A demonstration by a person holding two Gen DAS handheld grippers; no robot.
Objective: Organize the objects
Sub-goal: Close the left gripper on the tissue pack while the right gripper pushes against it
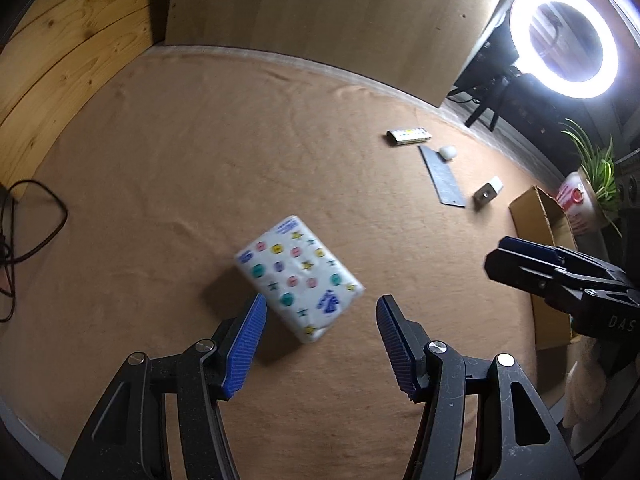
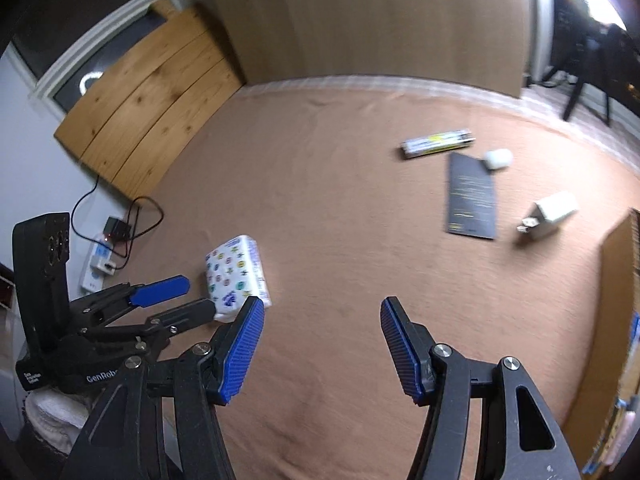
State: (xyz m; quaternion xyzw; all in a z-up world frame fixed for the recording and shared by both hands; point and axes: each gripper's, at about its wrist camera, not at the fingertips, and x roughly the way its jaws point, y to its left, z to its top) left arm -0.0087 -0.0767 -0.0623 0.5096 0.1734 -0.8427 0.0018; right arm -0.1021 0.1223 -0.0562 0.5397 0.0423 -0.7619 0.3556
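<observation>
A white tissue pack (image 1: 298, 278) printed with coloured dots and stars lies slanted on the tan cloth, blurred. My left gripper (image 1: 322, 308) hovers over its near end, open, with the blue pads (image 1: 244, 344) clear of the pack on both sides. In the right wrist view the pack (image 2: 236, 272) sits just past the left gripper's fingertips (image 2: 180, 296). My right gripper (image 2: 322, 308) is open over bare cloth with nothing between its fingers. It also shows at the right edge of the left wrist view (image 1: 520, 256).
Far right on the cloth lie a slim printed tube box (image 2: 438, 142), a dark card (image 2: 472, 196), a small white round thing (image 2: 498, 158) and a white plug adapter (image 2: 550, 212). An open cardboard box (image 1: 536, 216) stands at the right edge. Cables (image 1: 24, 220) trail at the left.
</observation>
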